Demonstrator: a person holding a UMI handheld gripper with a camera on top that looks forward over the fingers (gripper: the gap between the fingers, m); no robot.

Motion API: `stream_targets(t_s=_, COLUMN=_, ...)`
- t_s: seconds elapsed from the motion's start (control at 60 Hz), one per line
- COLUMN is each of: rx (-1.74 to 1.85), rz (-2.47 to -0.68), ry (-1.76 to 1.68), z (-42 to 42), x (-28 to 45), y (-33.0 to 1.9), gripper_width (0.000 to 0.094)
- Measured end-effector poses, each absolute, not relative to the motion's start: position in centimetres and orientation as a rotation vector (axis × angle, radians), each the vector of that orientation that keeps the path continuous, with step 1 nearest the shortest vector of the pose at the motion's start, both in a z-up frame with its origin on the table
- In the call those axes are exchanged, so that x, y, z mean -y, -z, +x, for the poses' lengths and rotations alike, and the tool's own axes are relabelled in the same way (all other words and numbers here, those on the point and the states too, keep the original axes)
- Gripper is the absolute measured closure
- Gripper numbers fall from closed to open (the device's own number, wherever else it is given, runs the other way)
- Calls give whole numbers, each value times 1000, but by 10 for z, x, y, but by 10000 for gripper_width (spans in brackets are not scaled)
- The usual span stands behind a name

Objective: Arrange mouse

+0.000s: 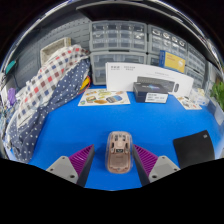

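Note:
A beige computer mouse [119, 151] lies on the blue table [150, 125], between my two fingers. My gripper [112, 164] is open: the left pad [78, 160] and the right pad [146, 158] stand at either side of the mouse with a strip of blue table showing on each side. The mouse rests on the table, its front pointing away from me.
A black mouse mat [194, 148] lies to the right of the fingers. Beyond are a white box [140, 74], a black device [152, 90], leaflets [103, 97], grey drawer cabinets [140, 40] and a checked cloth [45, 90] at the left.

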State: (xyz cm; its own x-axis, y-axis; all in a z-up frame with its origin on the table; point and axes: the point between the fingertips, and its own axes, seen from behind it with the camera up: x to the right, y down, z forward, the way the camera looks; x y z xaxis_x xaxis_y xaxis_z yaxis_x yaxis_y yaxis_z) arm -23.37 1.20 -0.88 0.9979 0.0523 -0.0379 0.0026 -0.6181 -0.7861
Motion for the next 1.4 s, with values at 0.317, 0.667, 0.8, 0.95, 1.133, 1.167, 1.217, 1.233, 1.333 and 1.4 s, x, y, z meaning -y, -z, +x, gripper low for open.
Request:
stream_targets(t_s=0.317, rx=13, rz=-2262, ry=-47, z=-230, x=-31, y=9, gripper_width=454)
stream_targets(t_s=0.667, rx=69, rz=-2290, ry=-106, z=-226, x=-36, y=-2, gripper_width=609)
stream_targets(t_s=0.8, rx=123, rz=-2160, ry=-120, z=-194, x=-41, y=-79, gripper_width=609)
stream_targets(t_s=0.95, rx=116, rz=-2008, ry=-113, z=-122, x=-36, y=-172, gripper_width=608)
stream_targets(t_s=1.133, rx=92, rz=-1964, ry=-42, z=-10, x=-14, y=-208, gripper_width=609)
stream_targets(t_s=1.167, rx=79, rz=-1969, ry=-32, z=10, x=-10, y=-205, gripper_width=608)
stream_targets(t_s=1.217, rx=42, rz=-1982, ry=-30, z=36, x=-2, y=-195, gripper_width=609)
stream_targets(t_s=1.233, rx=31, rz=-1990, ry=-33, z=44, x=1, y=-190, gripper_width=609)
stream_targets(t_s=1.333, rx=-20, rz=-2064, ry=-33, z=81, x=15, y=-143, gripper_width=608)
stream_targets(t_s=1.4, rx=-26, rz=-2128, ry=-14, z=96, x=25, y=-106, gripper_width=609)
